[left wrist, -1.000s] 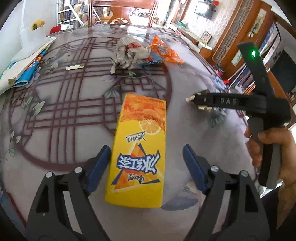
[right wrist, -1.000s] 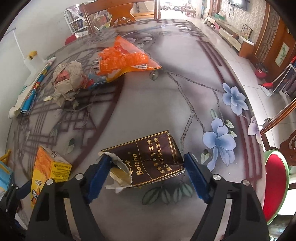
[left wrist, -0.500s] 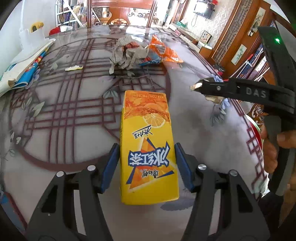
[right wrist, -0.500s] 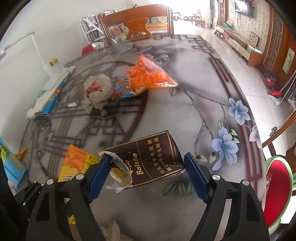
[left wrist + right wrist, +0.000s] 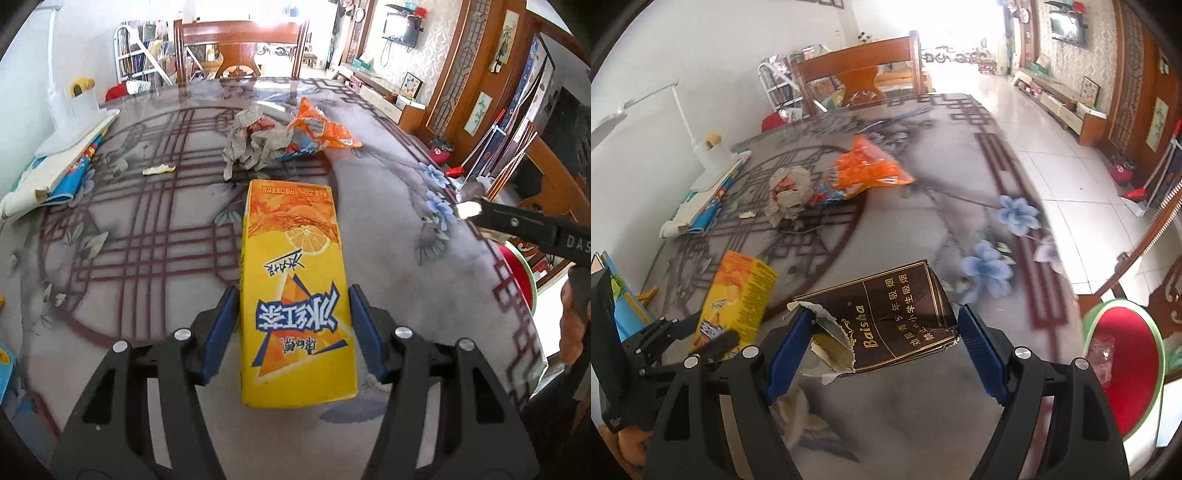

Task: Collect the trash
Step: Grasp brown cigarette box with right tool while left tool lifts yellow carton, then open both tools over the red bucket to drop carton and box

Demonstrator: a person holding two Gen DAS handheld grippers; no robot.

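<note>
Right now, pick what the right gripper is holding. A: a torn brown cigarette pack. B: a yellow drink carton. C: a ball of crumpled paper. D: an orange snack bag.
A: in the right wrist view the right gripper is shut on the torn brown cigarette pack, its blue pads pressed to both sides.

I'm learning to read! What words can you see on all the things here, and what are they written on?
"Baisha": gold letters on the brown cigarette pack held in the right gripper.
"吸烟": gold characters on the same pack; the smaller lines are too hard to read surely.
"DAS": on the right gripper's black side, seen from the left wrist.
Yellow drink carton in the left gripper: big blue characters, upside down, unreadable.
</note>
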